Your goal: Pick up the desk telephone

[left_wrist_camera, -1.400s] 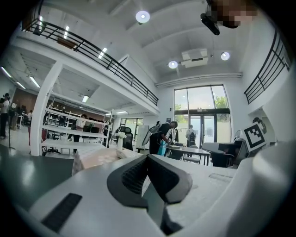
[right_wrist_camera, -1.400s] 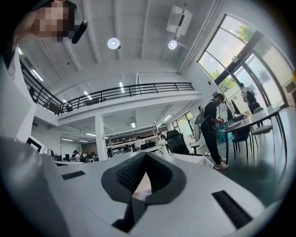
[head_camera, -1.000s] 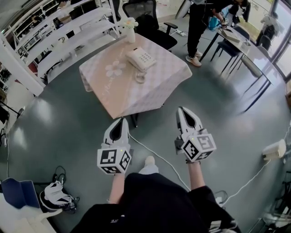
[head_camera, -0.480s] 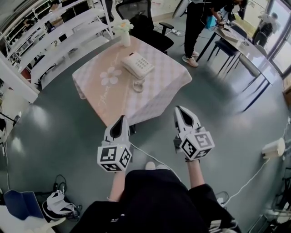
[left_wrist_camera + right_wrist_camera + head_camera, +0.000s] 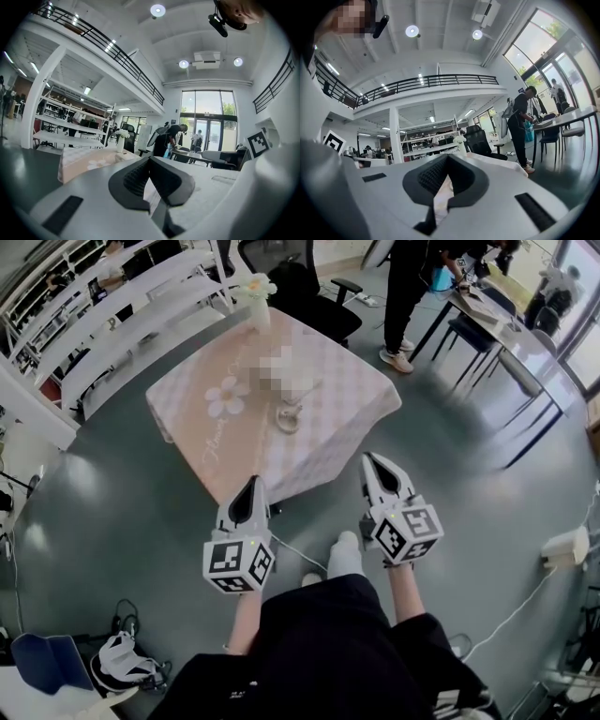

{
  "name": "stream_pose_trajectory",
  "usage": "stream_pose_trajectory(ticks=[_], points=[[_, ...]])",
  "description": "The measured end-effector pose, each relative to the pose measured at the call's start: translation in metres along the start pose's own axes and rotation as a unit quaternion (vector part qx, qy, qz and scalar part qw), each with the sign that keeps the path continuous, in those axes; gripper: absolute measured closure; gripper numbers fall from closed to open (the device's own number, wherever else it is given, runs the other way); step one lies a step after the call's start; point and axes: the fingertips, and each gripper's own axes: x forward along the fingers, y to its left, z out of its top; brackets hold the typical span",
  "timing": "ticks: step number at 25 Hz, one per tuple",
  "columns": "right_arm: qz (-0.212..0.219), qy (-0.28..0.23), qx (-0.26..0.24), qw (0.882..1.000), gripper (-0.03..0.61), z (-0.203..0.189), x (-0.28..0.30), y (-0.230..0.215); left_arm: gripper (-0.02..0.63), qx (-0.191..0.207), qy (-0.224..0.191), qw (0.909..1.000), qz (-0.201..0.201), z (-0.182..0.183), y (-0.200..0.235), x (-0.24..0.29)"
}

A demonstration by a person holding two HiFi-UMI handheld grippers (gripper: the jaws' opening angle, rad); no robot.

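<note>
Left gripper (image 5: 252, 486) and right gripper (image 5: 374, 463): jaws together, empty. Desk telephone (image 5: 281, 376) lies well ahead on the table (image 5: 342, 423). I judge the left marginally nearer. Long axis unreadable.

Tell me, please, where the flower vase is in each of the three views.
Head view: vase near the top, left of centre, on the far corner of the table.
Left gripper view: vase left of centre, a little below mid-height.
Right gripper view: vase just right of centre, a little below mid-height.
Shared landmark: the black chair, just right of the vase in all three.
</note>
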Motion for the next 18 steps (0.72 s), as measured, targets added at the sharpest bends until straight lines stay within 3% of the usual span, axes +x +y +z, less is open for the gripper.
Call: stream_pose_trajectory(ticks=[6,18], points=[[0.009,0.004,0.017,1.000,0.586,-0.005,0.039,-0.026,0.615,0.001,0.005,0.9998,0.021,-0.003,0.013,0.032],[0.070,0.038,0.033,0.996,0.586,0.006,0.133,-0.090,0.615,-0.005,0.013,0.9973,0.072,0.000,0.012,0.129]])
